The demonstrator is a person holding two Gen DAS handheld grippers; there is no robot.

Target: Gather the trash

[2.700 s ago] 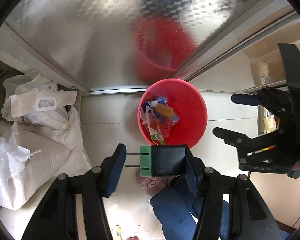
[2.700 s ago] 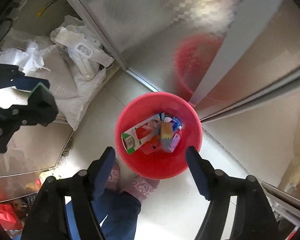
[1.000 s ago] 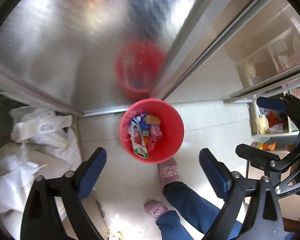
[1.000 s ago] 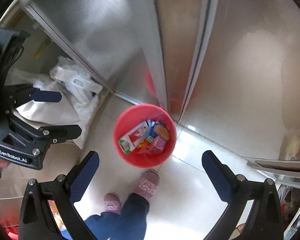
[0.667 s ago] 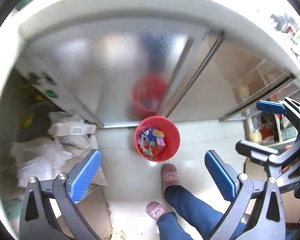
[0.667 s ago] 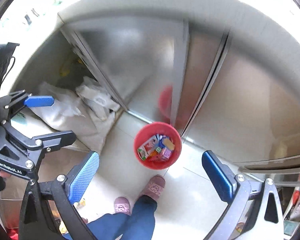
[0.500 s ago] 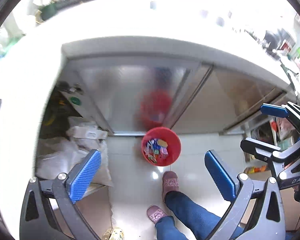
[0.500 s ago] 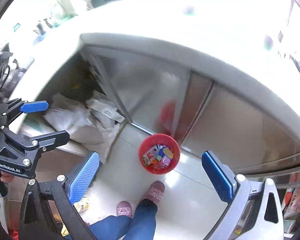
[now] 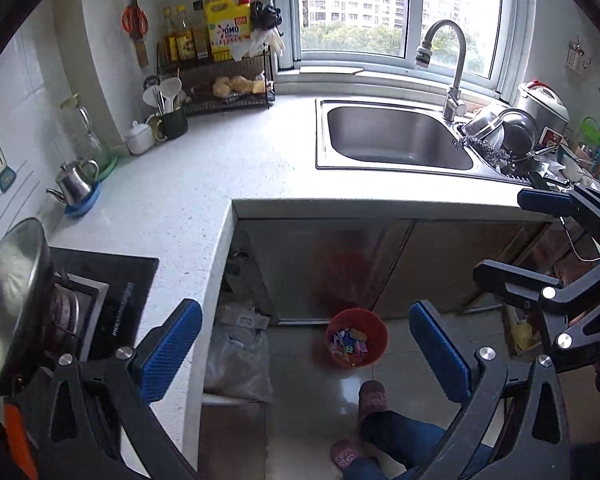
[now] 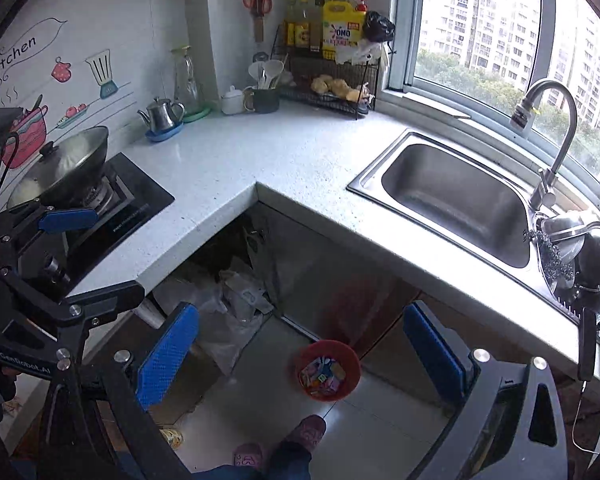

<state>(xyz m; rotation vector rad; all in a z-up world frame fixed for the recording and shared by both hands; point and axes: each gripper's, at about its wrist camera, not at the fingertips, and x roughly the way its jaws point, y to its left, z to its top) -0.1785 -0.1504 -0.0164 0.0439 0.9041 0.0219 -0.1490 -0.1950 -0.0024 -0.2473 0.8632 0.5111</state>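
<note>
A red bin (image 9: 383, 336) stands on the floor tiles by the steel cabinet doors, far below both grippers. Colourful wrappers and cartons (image 9: 350, 344) fill it. My left gripper (image 9: 304, 312) is open, with nothing between its blue pads. In the right wrist view the same bin (image 10: 327, 343) and its trash (image 10: 322, 374) show between the fingers of my right gripper (image 10: 300, 312), which is open and empty too. Each gripper shows in the other's view: the right gripper (image 9: 500, 236) at the right edge, the left gripper (image 10: 118, 252) at the left edge.
A white L-shaped countertop (image 9: 220, 168) carries a steel sink (image 9: 396, 140) with a tap, a stove with a wok (image 10: 60, 172), a kettle and a bottle rack. White bags (image 10: 236, 312) lie under the counter. A person's slippered feet (image 9: 372, 396) stand near the bin.
The left gripper held a dark box with a green end over the bin; it now stands open and empty. Both grippers have risen, so the bin looks small and the countertop shows.
</note>
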